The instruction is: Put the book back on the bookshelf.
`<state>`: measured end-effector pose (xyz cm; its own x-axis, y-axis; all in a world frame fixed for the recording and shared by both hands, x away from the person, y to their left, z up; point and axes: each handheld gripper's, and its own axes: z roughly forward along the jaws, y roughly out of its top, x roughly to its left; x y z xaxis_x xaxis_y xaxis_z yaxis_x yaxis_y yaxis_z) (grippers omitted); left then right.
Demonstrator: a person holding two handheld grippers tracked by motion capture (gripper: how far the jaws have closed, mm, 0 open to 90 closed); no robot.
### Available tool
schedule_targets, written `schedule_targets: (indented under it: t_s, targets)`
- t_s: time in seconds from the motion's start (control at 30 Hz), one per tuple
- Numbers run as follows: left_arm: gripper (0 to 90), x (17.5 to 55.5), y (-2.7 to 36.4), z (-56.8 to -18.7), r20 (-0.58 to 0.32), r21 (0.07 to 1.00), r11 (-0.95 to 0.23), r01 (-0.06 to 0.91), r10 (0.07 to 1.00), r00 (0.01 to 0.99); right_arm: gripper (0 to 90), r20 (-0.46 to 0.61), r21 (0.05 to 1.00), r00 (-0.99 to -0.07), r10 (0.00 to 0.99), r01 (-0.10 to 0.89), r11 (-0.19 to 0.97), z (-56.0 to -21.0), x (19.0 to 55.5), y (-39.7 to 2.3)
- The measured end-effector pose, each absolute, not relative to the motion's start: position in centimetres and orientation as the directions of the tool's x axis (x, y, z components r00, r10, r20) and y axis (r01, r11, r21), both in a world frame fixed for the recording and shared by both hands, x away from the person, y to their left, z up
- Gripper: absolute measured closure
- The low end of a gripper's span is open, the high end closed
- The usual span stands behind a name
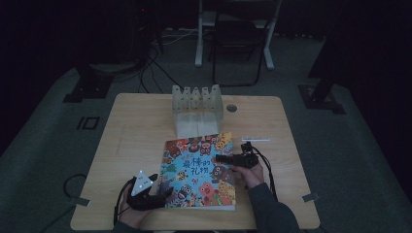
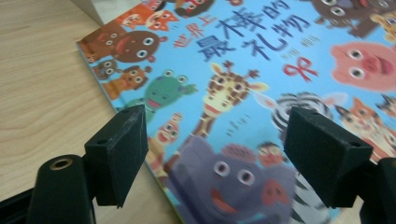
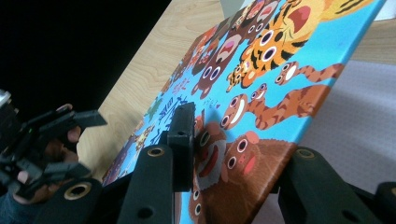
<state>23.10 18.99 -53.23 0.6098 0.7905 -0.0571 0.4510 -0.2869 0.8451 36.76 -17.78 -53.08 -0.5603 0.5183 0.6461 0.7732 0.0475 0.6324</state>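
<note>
A colourful picture book (image 1: 199,170) with cartoon animals on a blue cover lies on the wooden table (image 1: 136,136), near the front edge. My right gripper (image 1: 221,158) comes in from the book's right side and is shut on that edge. In the right gripper view, one jaw of the right gripper (image 3: 238,140) presses on the cover of the book (image 3: 261,60) and the other sits under it. My left gripper (image 1: 163,187) hovers at the book's lower left corner. Its jaws (image 2: 215,116) stand wide apart above the cover (image 2: 243,70), holding nothing.
A clear plastic rack (image 1: 197,104) with upright dividers stands at the back middle of the table. A thin white stick (image 1: 255,139) lies right of the book. A chair (image 1: 238,43) and cables are on the dark floor beyond the table.
</note>
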Motion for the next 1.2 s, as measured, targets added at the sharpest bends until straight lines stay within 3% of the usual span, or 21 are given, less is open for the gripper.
schedule_targets:
  t_s: [0.4, 1.2]
  targets:
    - [36.7, 27.1, 21.9, -52.4, -0.217, 0.828, -0.167, 0.536, 0.785, 0.58, 66.9, 0.611, 0.677, -0.603, 0.513, 0.734, 0.055, -52.6, 36.1, -17.9]
    - [36.8, 33.9, 22.4, -52.3, -0.273, 0.805, -0.135, 0.578, 0.781, 0.562, 68.7, 0.543, 0.767, -0.693, 0.474, 0.639, 0.054, -51.5, 34.7, -18.6]
